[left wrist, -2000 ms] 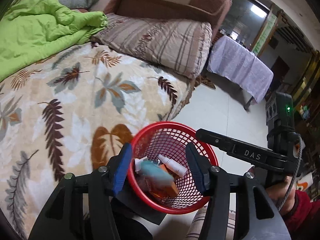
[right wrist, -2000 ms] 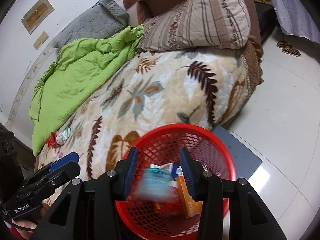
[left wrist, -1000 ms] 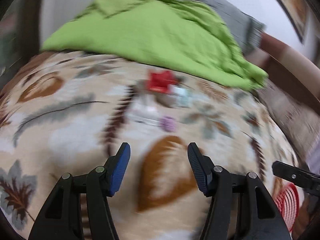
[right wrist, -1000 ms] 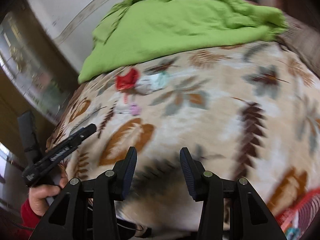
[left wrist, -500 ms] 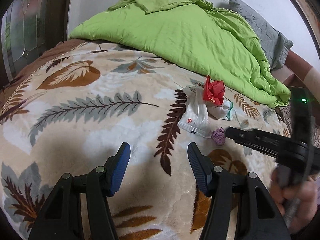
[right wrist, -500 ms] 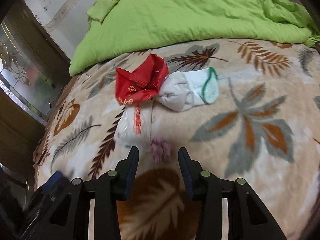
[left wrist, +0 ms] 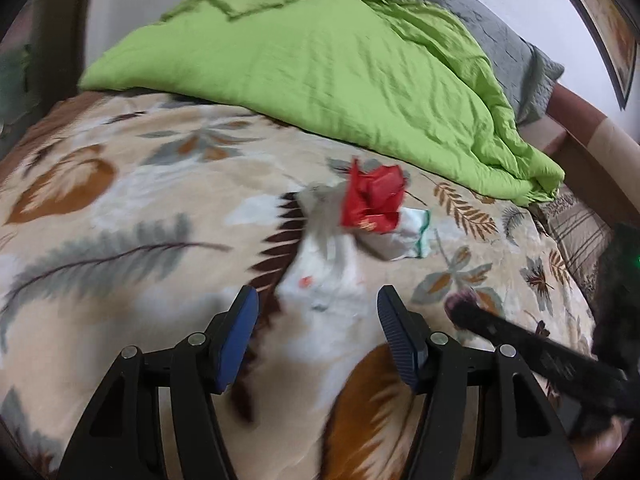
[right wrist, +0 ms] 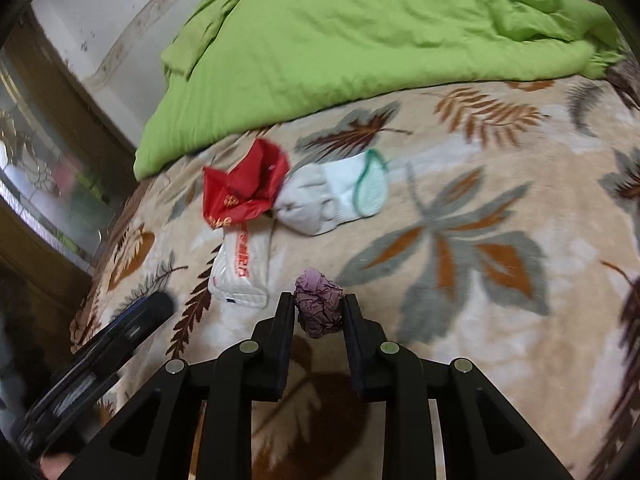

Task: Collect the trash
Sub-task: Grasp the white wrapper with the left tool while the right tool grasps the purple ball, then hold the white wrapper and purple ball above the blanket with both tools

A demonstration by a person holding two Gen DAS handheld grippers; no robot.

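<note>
**A:** Looking down our right tool [right wrist: 318, 306], we see its two black fingers [right wrist: 285, 320] close together. They have just been closing, and the purple paper ball [right wrist: 319, 307] sits right between them. The fingers press on both sides of it.

**B:** So we hold the purple ball. Where is it?

**A:** On the bed blanket [right wrist: 500, 320], the soft one with big leaves on it. From the ball, the white tissue pack [right wrist: 242, 270] is at about ten o'clock, close by but not touching.

**B:** And the red thing?

**A:** The red wrapper [right wrist: 240, 190] is at eleven o'clock from the ball, past the pack. It touches the far end of the pack. The white sock [right wrist: 332, 196] with the green rim lies just beside the wrapper, at twelve o'clock from the ball.

**B:** What about our left tool [left wrist: 318, 320]?

**A:** Its blue pads [left wrist: 240, 332] stand wide apart, with nothing pinched. The near end of the tissue pack [left wrist: 328, 280] shows between the tips, a bit blurry. We cannot tell if the pads touch it.

**B:** Can we see the other tool from there?

**A:** Yes, at four o'clock, dark and blurry, with the purple ball [left wrist: 460, 300] at its tip.

**B:** And the green cover?

**A:** The green quilt [right wrist: 360, 48] is bunched up at twelve o'clock, at the far side of the bed.
</note>
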